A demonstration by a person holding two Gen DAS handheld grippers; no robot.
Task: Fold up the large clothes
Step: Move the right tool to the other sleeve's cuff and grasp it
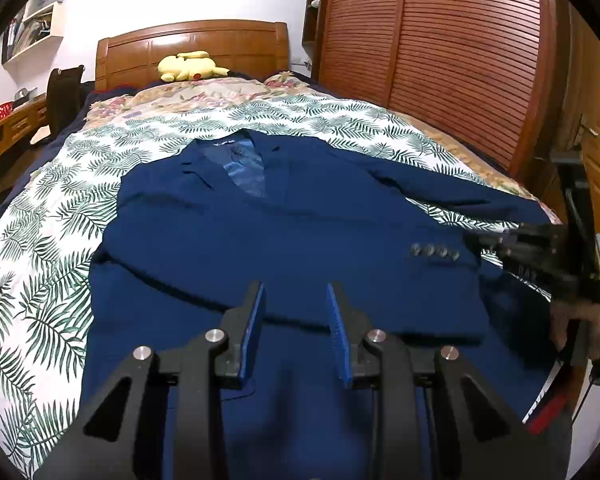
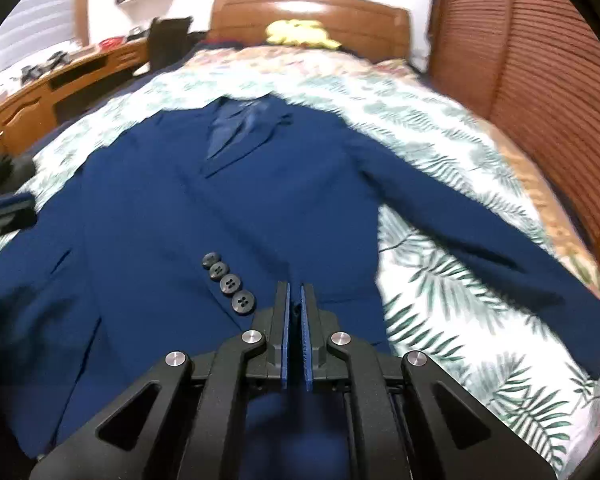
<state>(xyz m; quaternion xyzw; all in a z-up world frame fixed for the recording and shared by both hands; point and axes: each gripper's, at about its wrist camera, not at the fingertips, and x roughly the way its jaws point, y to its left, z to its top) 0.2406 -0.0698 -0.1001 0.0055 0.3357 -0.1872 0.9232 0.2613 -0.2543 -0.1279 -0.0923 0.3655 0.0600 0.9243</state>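
While right tongs pinch the jacket near its cuff buttons, left tongs hover part-open, empty; next, probably folding the sleeve inward.

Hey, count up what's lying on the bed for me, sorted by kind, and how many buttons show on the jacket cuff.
Navy jacket: 1
Yellow plush toy: 1
Cuff buttons: 4
Leaf-print cover: 1
Total: 7

Yellow plush toy against wooden headboard — shuttered wardrobe beside.
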